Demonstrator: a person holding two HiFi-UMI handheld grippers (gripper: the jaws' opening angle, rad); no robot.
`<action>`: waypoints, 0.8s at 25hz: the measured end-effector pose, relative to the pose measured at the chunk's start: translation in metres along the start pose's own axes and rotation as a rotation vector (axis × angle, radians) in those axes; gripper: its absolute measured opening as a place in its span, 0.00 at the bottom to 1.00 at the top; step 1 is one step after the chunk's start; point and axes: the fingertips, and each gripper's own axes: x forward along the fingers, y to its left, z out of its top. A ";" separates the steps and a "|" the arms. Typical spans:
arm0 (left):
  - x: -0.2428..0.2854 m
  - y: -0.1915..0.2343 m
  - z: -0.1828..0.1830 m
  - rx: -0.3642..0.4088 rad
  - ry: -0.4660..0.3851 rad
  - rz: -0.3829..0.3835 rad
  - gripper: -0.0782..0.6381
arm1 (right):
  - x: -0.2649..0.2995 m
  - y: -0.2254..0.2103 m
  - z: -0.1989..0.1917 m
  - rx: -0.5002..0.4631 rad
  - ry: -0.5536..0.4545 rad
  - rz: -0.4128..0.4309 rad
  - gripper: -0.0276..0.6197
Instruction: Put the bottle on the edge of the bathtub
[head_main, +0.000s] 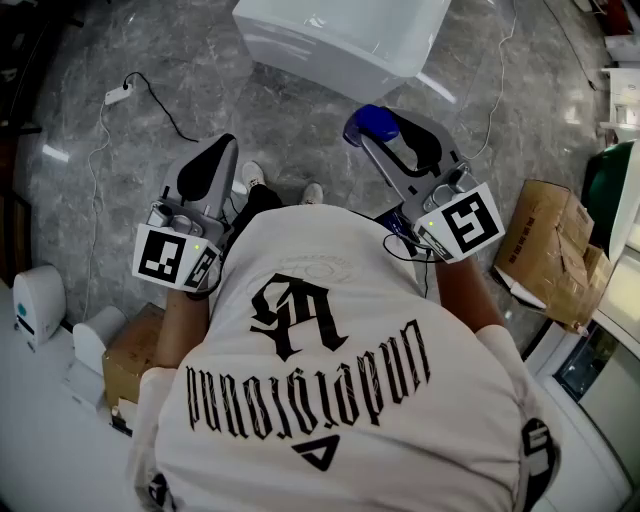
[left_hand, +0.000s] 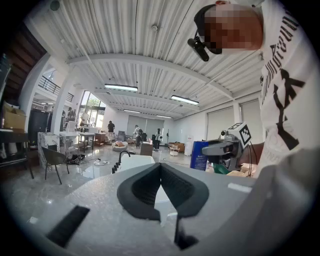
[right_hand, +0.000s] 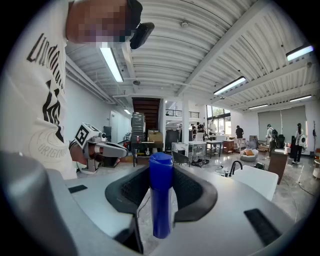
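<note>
A blue bottle (head_main: 372, 122) (right_hand: 161, 195) stands upright between the pads of my right gripper (head_main: 385, 135) (right_hand: 161, 200), which is shut on it. I hold it in front of the person's body, a short way from the white bathtub (head_main: 340, 40) (right_hand: 255, 180), whose black faucet shows in both gripper views. My left gripper (head_main: 215, 150) (left_hand: 160, 167) hangs at the left with its pads meeting at the tips and nothing between them. The bathtub (left_hand: 131, 162) lies ahead of it. Each gripper shows in the other's view.
A torn cardboard box (head_main: 550, 250) lies on the grey marble floor at the right. A power strip with its cable (head_main: 118, 95) lies at the left. A brown box (head_main: 130, 355) and white units (head_main: 38, 300) stand at the lower left. People, tables and chairs are far off in the hall.
</note>
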 end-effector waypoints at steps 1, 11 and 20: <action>-0.001 0.001 0.001 0.001 0.003 0.000 0.13 | 0.002 0.001 0.001 0.001 0.001 0.002 0.27; -0.003 0.038 0.003 -0.009 0.010 0.002 0.13 | 0.039 0.001 0.006 0.003 0.001 0.005 0.27; -0.009 0.113 0.010 -0.019 0.010 -0.029 0.13 | 0.106 0.002 0.016 0.015 0.017 -0.056 0.27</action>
